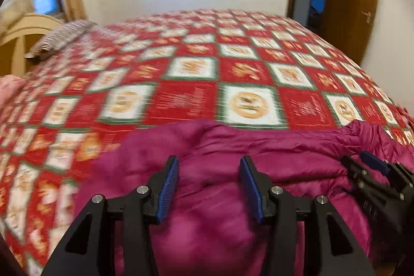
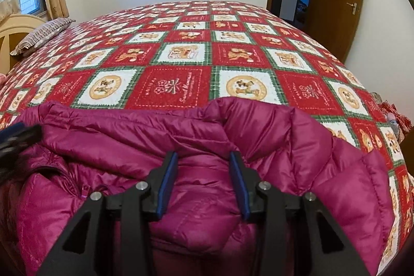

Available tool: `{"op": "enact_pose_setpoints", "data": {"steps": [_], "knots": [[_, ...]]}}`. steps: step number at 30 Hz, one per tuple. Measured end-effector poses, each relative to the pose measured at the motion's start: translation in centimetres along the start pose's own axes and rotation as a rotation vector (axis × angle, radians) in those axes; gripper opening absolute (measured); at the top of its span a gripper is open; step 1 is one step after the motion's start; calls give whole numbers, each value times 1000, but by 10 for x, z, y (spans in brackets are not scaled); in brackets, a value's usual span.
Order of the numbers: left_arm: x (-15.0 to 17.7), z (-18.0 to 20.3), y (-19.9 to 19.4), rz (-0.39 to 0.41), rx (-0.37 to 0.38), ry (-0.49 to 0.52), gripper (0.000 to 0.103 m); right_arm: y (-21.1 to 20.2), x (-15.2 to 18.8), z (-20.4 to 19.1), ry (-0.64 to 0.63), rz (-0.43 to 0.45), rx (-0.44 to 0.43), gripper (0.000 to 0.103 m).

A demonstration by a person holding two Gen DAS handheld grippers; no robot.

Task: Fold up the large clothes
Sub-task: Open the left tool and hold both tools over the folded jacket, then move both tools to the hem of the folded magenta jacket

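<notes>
A magenta puffer jacket lies bunched on the near part of the bed; in the right wrist view the jacket shows its quilted panels and a zip pull. My left gripper is open just above the jacket, its blue pads well apart and nothing pinched. My right gripper is open too, with a puffy fold lying between its fingers. The right gripper shows at the right edge of the left wrist view. The left gripper is a blur at the left edge of the right wrist view.
The bed carries a red, white and green patchwork bedspread that stretches far beyond the jacket. A striped pillow rests by the cream headboard at the left. A brown door stands open at the far right.
</notes>
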State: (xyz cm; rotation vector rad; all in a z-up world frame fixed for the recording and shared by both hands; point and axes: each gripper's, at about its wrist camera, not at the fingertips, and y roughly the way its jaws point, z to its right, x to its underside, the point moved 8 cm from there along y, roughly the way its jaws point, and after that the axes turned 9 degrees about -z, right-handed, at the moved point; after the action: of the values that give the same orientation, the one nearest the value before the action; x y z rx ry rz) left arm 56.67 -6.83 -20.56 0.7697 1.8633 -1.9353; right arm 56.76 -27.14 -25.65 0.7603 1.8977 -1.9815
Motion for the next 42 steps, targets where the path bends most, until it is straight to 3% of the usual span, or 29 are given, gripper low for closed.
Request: {"op": "enact_pose_setpoints", "data": {"steps": [4, 7, 9, 13, 17, 21, 23, 24, 26, 32, 42], "knots": [[18, -60, -6, 24, -91, -148, 50, -1, 1, 0, 3, 4, -5, 44], [36, -86, 28, -81, -56, -256, 51, -1, 1, 0, -2, 3, 3, 44], [34, -84, 31, -74, -64, -249, 57, -1, 1, 0, -3, 3, 6, 44], [30, -72, 43, -91, -164, -167, 65, -1, 0, -1, -2, 5, 6, 44], [30, -74, 44, -93, -163, -169, 67, -2, 0, 2, 5, 5, -22, 47], [34, -74, 26, -151, -59, -144, 67, -25, 4, 10, 38, -22, -110, 49], [37, -73, -13, -90, 61, -142, 67, -58, 10, 16, 73, 22, -171, 56], [39, -72, -26, -65, 94, -138, 67, -79, 16, 22, 86, 44, -201, 62], [49, -68, -65, -15, 171, -101, 67, -112, 31, 28, 87, 70, -208, 65], [113, -59, -143, 29, 244, 27, 67, -202, 120, 51, 82, 83, -216, 70], [228, -94, -215, 18, 323, 19, 68, -282, 252, 98, 124, 65, -110, 70]]}}
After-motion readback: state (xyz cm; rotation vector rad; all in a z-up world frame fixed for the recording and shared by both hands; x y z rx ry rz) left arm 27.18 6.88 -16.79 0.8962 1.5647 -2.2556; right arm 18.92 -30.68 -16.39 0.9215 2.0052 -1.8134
